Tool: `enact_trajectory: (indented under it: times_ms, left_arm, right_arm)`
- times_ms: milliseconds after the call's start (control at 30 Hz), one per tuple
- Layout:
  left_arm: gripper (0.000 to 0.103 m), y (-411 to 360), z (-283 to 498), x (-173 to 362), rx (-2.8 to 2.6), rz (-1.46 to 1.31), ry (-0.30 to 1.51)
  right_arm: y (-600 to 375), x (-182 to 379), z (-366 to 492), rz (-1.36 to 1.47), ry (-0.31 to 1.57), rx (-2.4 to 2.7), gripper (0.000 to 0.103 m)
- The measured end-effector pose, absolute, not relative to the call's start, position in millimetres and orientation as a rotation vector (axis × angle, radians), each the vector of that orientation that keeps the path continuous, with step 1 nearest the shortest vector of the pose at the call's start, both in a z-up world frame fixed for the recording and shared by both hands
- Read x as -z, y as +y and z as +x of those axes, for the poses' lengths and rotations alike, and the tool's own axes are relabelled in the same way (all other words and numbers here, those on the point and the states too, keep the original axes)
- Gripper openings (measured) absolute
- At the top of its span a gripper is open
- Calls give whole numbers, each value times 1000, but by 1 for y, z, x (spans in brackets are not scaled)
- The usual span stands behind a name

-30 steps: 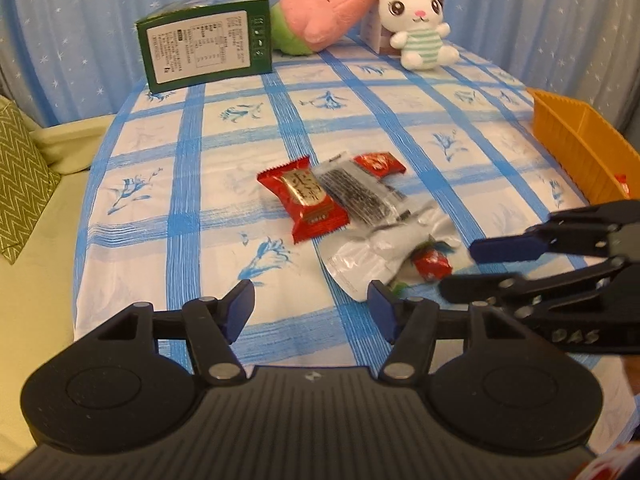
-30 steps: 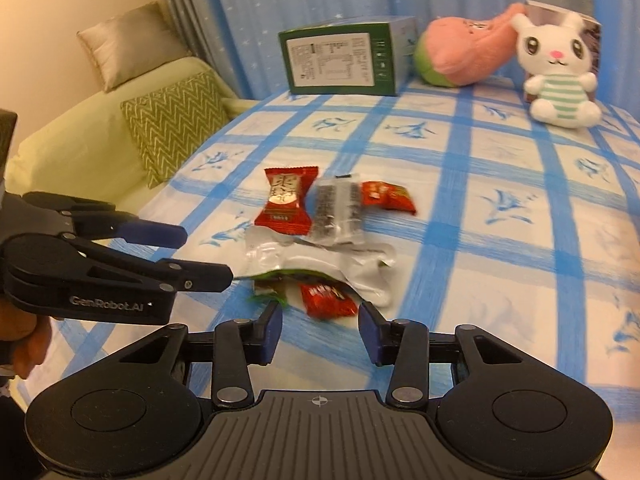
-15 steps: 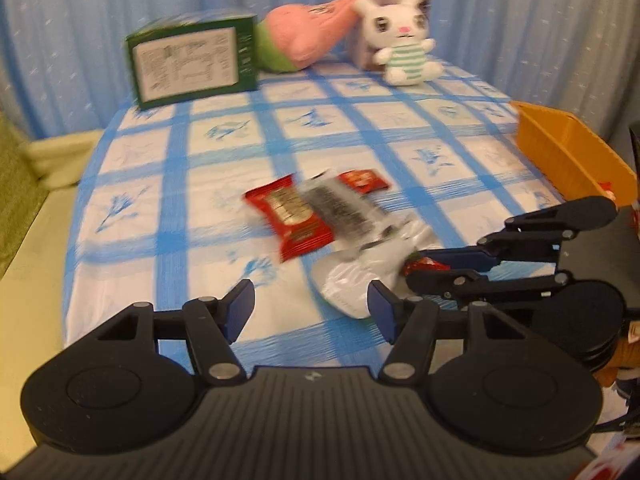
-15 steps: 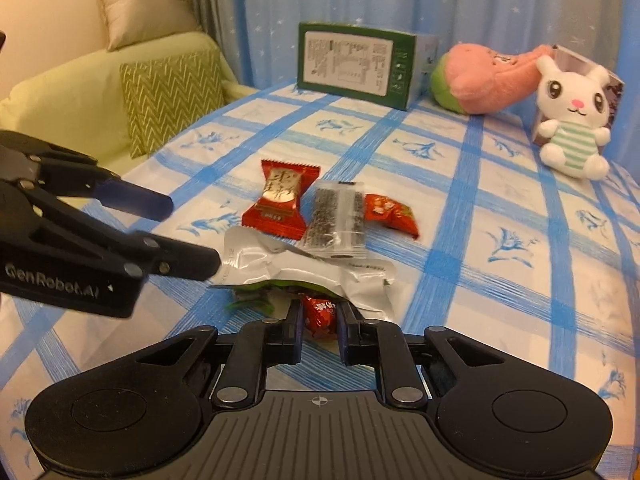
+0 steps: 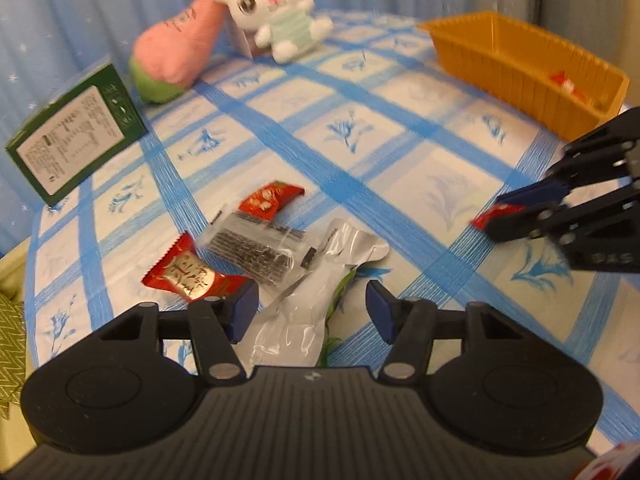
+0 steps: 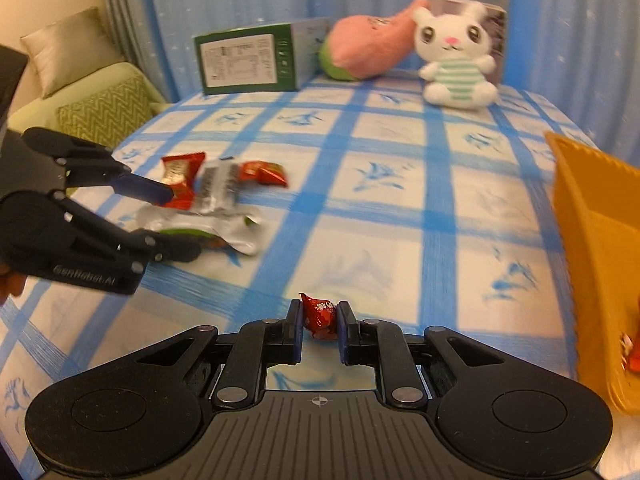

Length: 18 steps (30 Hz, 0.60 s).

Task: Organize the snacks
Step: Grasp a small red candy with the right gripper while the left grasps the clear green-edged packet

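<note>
Only the right wrist view shows the right gripper point(image 6: 319, 322) clenched on a small red candy point(image 6: 319, 315) at lower centre, above the checked tablecloth point(image 6: 384, 208). The left wrist view shows the left gripper point(image 5: 312, 306), its jaws just narrowed but gripping nothing, astride a silver packet point(image 5: 316, 280). The orange tray point(image 5: 520, 68), upper right, holds red wrapped snacks point(image 5: 566, 82).

Black grippers point(image 6: 319, 322) w/ blue pads point(image 5: 245, 306), silver screws, white lettering.
</note>
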<state>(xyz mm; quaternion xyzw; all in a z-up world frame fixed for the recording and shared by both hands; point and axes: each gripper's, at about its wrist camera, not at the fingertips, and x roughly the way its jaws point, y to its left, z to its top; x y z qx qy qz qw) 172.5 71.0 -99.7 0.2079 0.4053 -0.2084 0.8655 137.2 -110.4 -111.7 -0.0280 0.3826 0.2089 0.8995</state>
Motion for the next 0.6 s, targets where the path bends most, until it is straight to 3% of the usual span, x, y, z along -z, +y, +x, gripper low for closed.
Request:
enact_trajectory:
  times_ms: [33, 267, 600]
  left_arm:
    - [40, 68, 175, 102, 436, 457, 862]
    - [25, 42, 171, 101, 430, 543, 886]
    - [23, 17, 144, 100, 359, 305, 943]
  right_arm:
    - [-114, 112, 136, -54, 794, -426, 17]
    - [-129, 111, 129, -19, 791, -402, 17]
    - [-150, 111, 117, 17, 795, -375, 17]
